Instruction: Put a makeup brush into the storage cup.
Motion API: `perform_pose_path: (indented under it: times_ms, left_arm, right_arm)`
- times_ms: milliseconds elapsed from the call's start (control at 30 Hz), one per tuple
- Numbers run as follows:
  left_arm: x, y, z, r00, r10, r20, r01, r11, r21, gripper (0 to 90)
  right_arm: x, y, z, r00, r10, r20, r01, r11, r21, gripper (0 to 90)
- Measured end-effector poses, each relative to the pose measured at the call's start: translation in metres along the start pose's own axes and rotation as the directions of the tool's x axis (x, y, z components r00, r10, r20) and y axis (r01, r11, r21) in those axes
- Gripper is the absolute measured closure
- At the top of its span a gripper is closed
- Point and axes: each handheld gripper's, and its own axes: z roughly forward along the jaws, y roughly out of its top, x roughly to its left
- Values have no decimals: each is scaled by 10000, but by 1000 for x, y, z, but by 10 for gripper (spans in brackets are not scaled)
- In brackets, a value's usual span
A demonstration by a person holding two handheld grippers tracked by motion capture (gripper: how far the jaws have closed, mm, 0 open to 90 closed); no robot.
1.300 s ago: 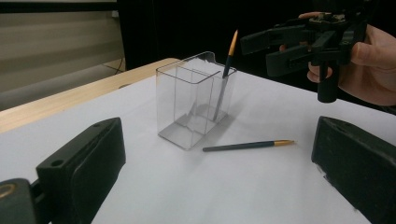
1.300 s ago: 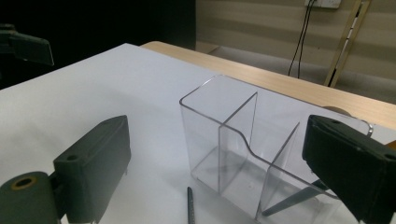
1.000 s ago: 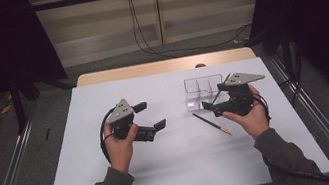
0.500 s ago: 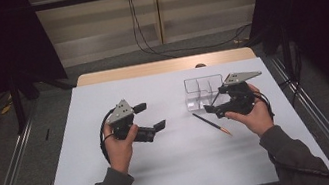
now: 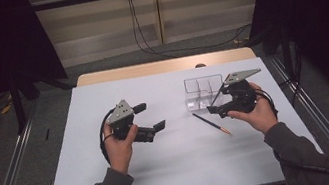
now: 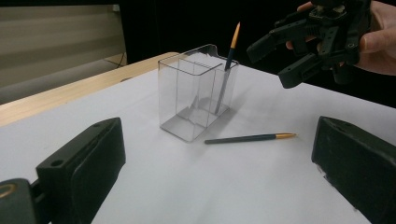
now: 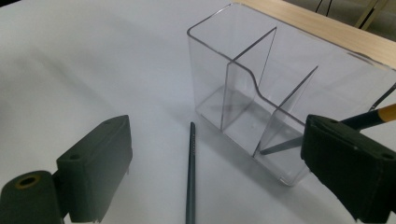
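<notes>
Your right gripper [image 5: 216, 105] hovers wide open just beside the clear holder [image 5: 203, 92] near the table's [image 5: 116, 181] far right edge; one pencil [image 5: 211, 123] lies flat before it; your left gripper [image 5: 149, 119] waits mid-table, jaws wide.

A dark gold-tipped pencil [image 5: 211, 123] lies on the white table sheet [image 5: 180, 171], just before a clear plastic compartment holder [image 5: 198, 94] with another pencil [image 6: 227, 56] standing inside.

No readable text, no labels, no brand marks, no numbers on any visible surface
</notes>
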Motion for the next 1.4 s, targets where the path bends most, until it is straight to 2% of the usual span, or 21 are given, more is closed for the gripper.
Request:
perform_pose_path:
  times_ms: [333, 367, 567, 600, 633, 733, 767, 800, 900, 933, 1000, 1133, 1300, 1400]
  left_arm:
    - [1, 1, 2, 10000, 65, -12, -65, 9999, 106, 26]
    - [1, 0, 3, 10000, -40, 41, 40, 10000, 10, 26]
    - [1, 1, 6, 10000, -61, -44, 61, 9999, 85, 26]
    - [2, 1, 6, 9999, -41, 122, 41, 10000, 14, 26]
    - [2, 2, 7, 10000, 2, 58, -2, 10000, 69, 26]
    - [2, 3, 10, 9999, 63, 147, -64, 9999, 85, 26]
    - [1, 3, 12, 9999, -15, 165, 13, 10000, 76, 26]
    - [1, 3, 13, 9997, 1, 233, -2, 10000, 46, 26]
    - [1, 3, 15, 9995, 26, 301, -29, 9999, 96, 26]
    - [1, 3, 15, 9995, 50, 324, -53, 10000, 83, 26]
    - [2, 4, 15, 9995, 78, 306, -80, 10000, 54, 26]
    - [1, 4, 15, 9997, 23, 258, -26, 9999, 116, 26]
    - [1, 2, 15, 9997, 50, 255, -54, 9998, 166, 26]
    - [1, 1, 15, 9996, 32, 268, -35, 9999, 129, 26]
  right_arm:
    - [-1, 0, 3, 9996, -249, -90, 256, 9958, 876, 91]
    - [-1, 0, 3, 9995, -298, -69, 303, 9953, 915, 91]
    - [-3, 1, 3, 9992, -397, -63, 401, 9930, 1107, 92]
    - [-3, 2, 2, 9992, -388, -104, 398, 9922, 1182, 92]
    - [-3, 2, 2, 9992, -398, -55, 402, 9916, 1230, 92]
    - [-3, 1, 2, 9989, -460, -54, 463, 9884, 1450, 96]
    - [-3, 1, 2, 9988, -484, 72, 467, 9864, 1574, 96]
    - [-4, 0, 2, 9989, -458, -81, 465, 9854, 1636, 96]
    - [-3, 0, 3, 9988, -491, -79, 497, 9816, 1846, 100]
    - [-3, 0, 3, 9989, -473, 49, 454, 9786, 2008, 101]
    - [-3, -1, 5, 9985, -544, -88, 550, 9763, 2094, 102]
    - [-1, -2, 6, 9985, -543, -11, 532, 9740, 2203, 106]
    - [0, -6, 9, 9981, -620, -8, 601, 9633, 2617, 110]
    - [1, -7, 11, 9976, -656, -201, 686, 9599, 2718, 125]
